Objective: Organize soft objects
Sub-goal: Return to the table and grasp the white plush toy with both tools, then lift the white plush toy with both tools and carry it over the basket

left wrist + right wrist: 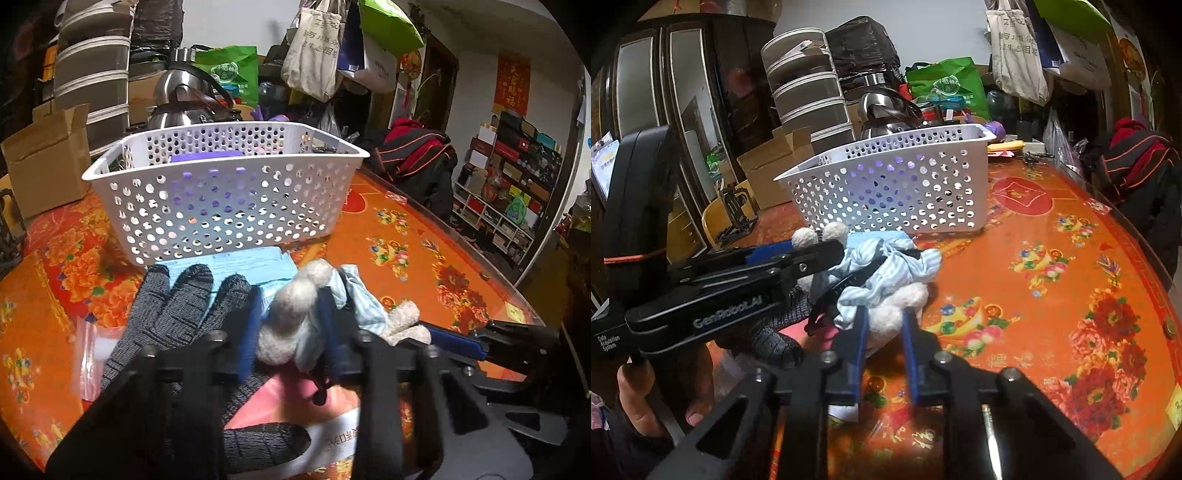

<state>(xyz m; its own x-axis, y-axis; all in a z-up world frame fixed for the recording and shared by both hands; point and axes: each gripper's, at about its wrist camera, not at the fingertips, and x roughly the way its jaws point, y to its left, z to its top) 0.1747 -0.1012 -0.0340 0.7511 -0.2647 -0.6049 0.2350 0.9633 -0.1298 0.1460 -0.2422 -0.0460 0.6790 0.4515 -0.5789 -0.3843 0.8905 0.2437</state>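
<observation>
Covering the table [1052,258]: orange floral cloth.

Two close wrist views facing white basket [225,192], sharing plush toy [886,295]

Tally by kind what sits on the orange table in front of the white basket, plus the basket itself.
Plush toy in striped blue cloth: 1
Grey knit glove: 1
Light blue packet: 1
Small clear zip bag: 1
White perforated basket: 1
Total: 5
</observation>
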